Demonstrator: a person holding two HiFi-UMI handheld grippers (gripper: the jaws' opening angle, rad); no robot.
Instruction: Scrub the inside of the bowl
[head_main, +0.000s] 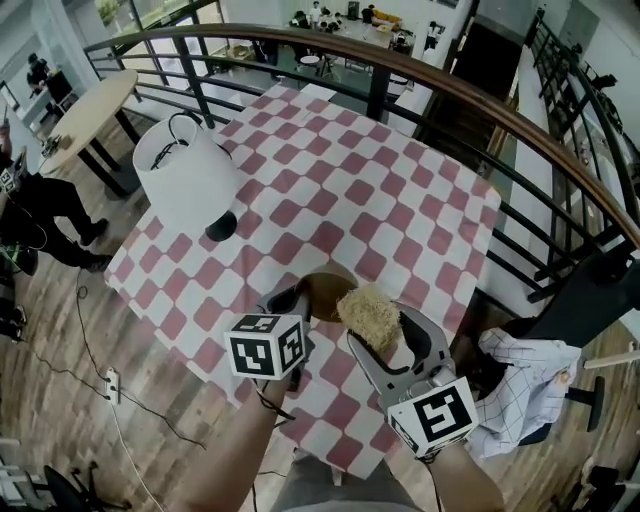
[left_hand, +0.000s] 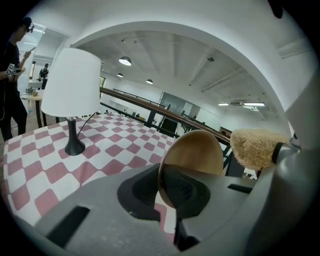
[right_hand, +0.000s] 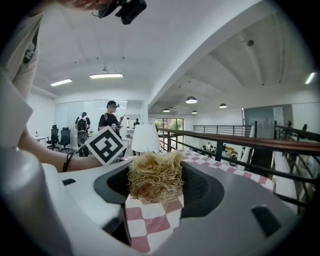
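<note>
The left claw (left_hand: 167, 186) is pinched narrow on the rim of the wooden bowl (left_hand: 196, 151), holding it tilted on edge above the checkered tabletop (head_main: 352, 168). The bowl's hollow faces the right claw (right_hand: 155, 186), which is clamped on a straw-coloured scrubber (right_hand: 155, 176). In the head view the scrubber sits just beside the bowl, both raised off the cloth. A white lamp (head_main: 186, 178) stands well apart on the tabletop, to the left.
</note>
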